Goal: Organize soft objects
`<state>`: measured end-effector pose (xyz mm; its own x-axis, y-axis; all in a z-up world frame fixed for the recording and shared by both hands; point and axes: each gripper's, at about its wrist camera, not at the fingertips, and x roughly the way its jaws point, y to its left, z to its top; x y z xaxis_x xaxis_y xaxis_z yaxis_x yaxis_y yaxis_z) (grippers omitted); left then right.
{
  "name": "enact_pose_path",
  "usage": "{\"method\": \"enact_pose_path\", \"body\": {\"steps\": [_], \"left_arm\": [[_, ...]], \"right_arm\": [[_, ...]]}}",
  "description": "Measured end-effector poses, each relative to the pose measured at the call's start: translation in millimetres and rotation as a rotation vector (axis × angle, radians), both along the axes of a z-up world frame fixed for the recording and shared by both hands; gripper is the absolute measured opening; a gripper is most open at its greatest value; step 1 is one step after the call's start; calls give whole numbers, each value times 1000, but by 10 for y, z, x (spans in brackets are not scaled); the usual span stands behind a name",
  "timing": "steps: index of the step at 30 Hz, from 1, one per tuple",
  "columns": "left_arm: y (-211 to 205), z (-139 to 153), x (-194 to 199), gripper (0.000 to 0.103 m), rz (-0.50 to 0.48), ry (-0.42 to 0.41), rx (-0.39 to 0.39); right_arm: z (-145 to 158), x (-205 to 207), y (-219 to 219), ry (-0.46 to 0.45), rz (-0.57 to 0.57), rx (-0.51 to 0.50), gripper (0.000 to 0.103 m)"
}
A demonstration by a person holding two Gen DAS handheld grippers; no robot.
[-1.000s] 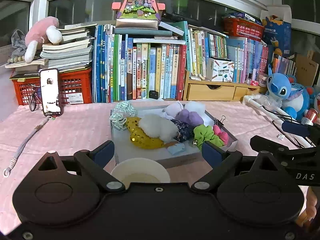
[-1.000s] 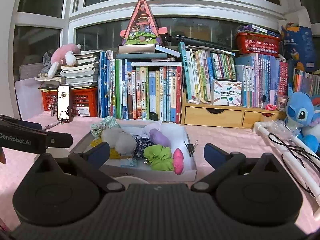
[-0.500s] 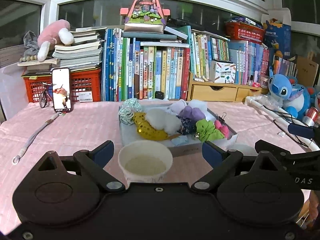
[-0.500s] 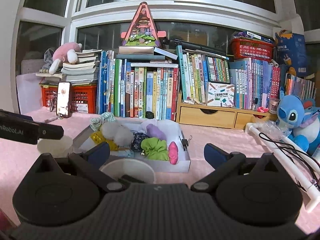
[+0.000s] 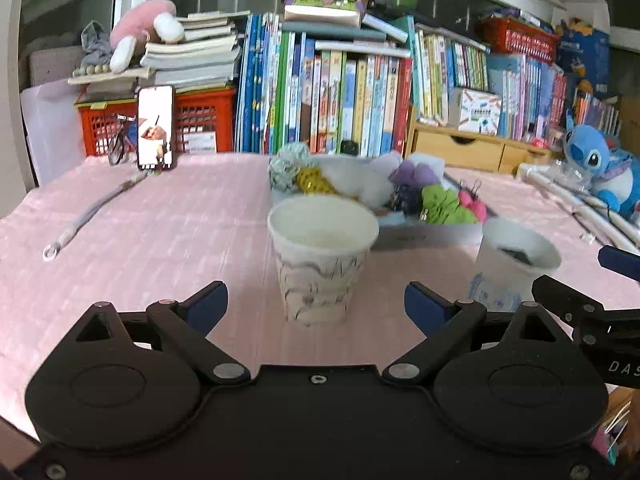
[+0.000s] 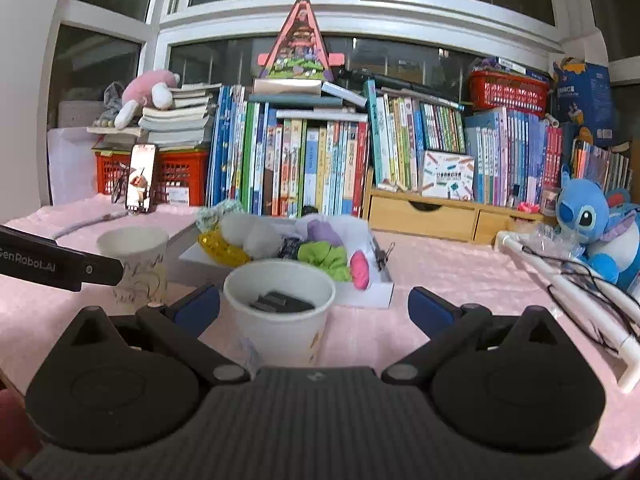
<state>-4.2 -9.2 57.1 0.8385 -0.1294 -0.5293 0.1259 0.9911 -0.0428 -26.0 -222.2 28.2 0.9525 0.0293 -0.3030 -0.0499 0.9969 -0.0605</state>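
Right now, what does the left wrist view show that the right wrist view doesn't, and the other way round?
Only the left wrist view shows the full grey lanyard on the pink cloth and the left gripper, open around nothing. Only the right wrist view shows dark clips lying clearly inside the near cup and the right gripper, open. Both show the marbled cup, the white tray of soft scrunchies and the phone.

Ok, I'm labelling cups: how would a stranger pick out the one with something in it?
On the pink tablecloth, in front of the white tray of soft items, stand two paper cups. It is the cup between the right gripper's open fingers, holding dark pieces; the other looks empty.
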Motion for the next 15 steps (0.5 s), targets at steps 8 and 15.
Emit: {"method": "enact_pose_path", "body": {"steps": [8,15], "left_arm": [[-56,-276,48,95,9,67,20],[-85,-445,136,95,14,127,26]], "right_arm": [[-269,54,-2,96,-24,31,103],[-452,119,17,174,-34,24,103]]}}
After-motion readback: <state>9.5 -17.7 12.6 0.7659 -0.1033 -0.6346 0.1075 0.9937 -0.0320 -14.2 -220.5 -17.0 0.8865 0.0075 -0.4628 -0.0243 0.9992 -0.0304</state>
